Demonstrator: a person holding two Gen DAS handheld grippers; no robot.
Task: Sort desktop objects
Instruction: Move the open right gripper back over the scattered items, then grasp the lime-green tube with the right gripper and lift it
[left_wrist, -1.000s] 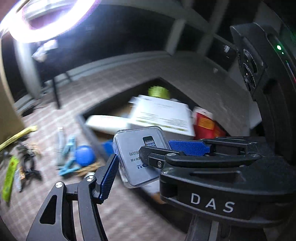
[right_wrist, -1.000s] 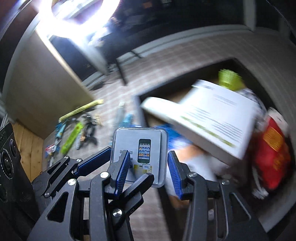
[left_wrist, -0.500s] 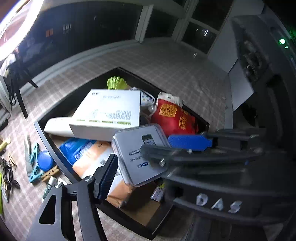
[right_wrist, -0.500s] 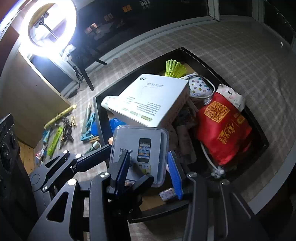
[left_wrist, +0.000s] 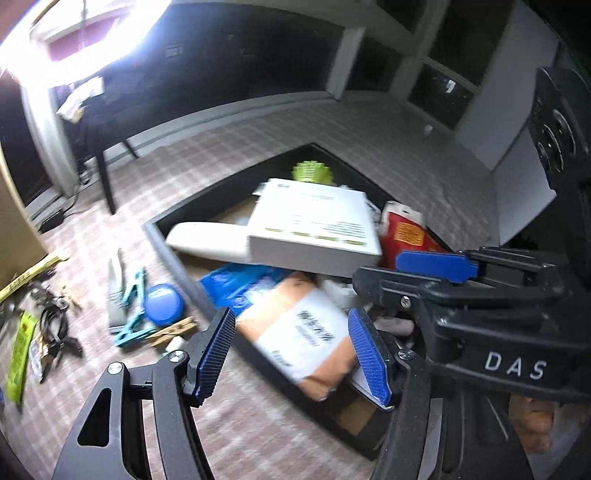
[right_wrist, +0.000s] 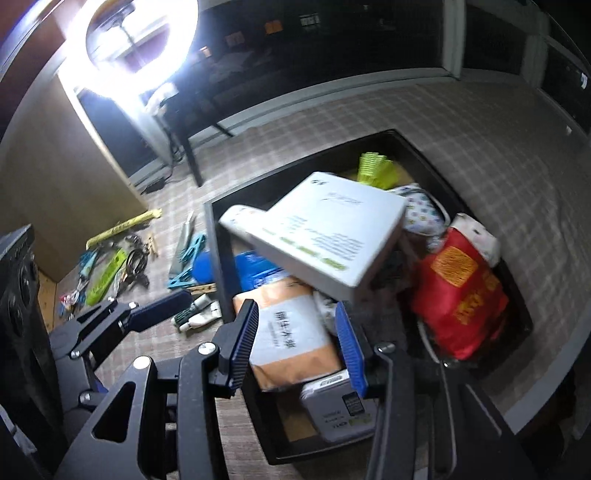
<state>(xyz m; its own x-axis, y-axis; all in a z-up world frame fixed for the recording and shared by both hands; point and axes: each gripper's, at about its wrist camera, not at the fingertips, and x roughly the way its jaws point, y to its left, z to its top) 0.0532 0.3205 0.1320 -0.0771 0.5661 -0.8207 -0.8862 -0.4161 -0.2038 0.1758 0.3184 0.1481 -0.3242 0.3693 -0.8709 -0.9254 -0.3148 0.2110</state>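
The grey clear-lidded phone case box (right_wrist: 338, 410) lies in the near corner of the black tray (right_wrist: 212, 236), beside an orange-and-white packet (right_wrist: 291, 332); only its edge (left_wrist: 364, 386) shows in the left wrist view. My right gripper (right_wrist: 297, 343) is open and empty above it. My left gripper (left_wrist: 291, 354) is open and empty over the tray's near rim (left_wrist: 162, 243). The tray also holds a white box (right_wrist: 325, 236), a red pouch (right_wrist: 460, 291), a green shuttlecock (right_wrist: 376, 168) and a blue packet (left_wrist: 236, 280).
Loose items lie on the checked cloth left of the tray: teal clips (left_wrist: 133, 306), a blue round case (left_wrist: 162, 304), a wooden peg (left_wrist: 173, 332), black cables (left_wrist: 55, 325), green packets (left_wrist: 20, 354), a white tube (right_wrist: 197, 314). A ring light (right_wrist: 136, 40) glares behind.
Both grippers held the phone case box; they have opened and let it go, and it now lies in the tray's near corner. Both grippers have drawn back a little.
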